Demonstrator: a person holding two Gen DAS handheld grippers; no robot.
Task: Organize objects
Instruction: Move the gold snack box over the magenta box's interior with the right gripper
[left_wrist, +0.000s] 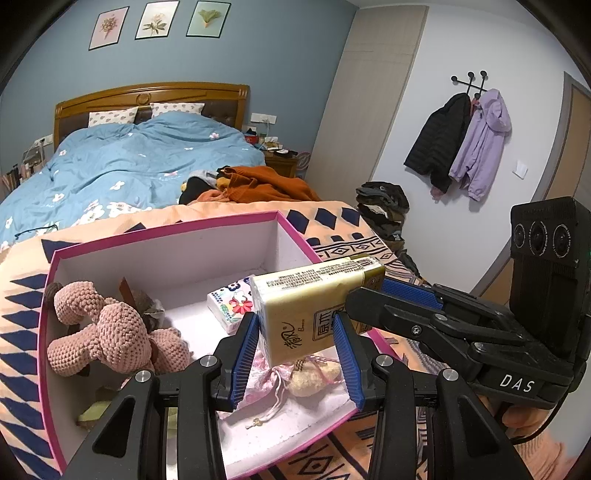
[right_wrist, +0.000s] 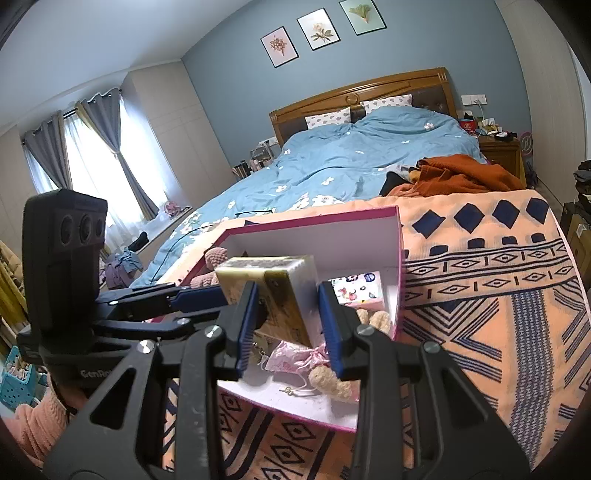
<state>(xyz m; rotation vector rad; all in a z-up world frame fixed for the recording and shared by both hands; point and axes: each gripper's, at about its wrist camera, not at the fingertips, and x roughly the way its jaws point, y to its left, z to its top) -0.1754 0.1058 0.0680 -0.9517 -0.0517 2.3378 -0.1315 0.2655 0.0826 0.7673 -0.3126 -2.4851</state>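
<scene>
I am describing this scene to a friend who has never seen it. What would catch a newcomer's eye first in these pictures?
First the gold tissue pack, held above the pink box between the two grippers: the left gripper spans it loosely, and the right gripper pinches its far end. Inside the box, a pink crochet toy lies at the left and a flowered pack toward the back. Behind is the bed with its blue quilt.

A gold-and-white plastic-wrapped tissue pack (left_wrist: 314, 306) hung tilted above a pink-rimmed, white-lined open cardboard box (left_wrist: 166, 236) on the patterned orange blanket (right_wrist: 480, 266). Inside the box lay a pink crocheted toy (left_wrist: 110, 328), a floral tissue packet (left_wrist: 231, 304) and a pink drawstring pouch (left_wrist: 266, 380).
</scene>
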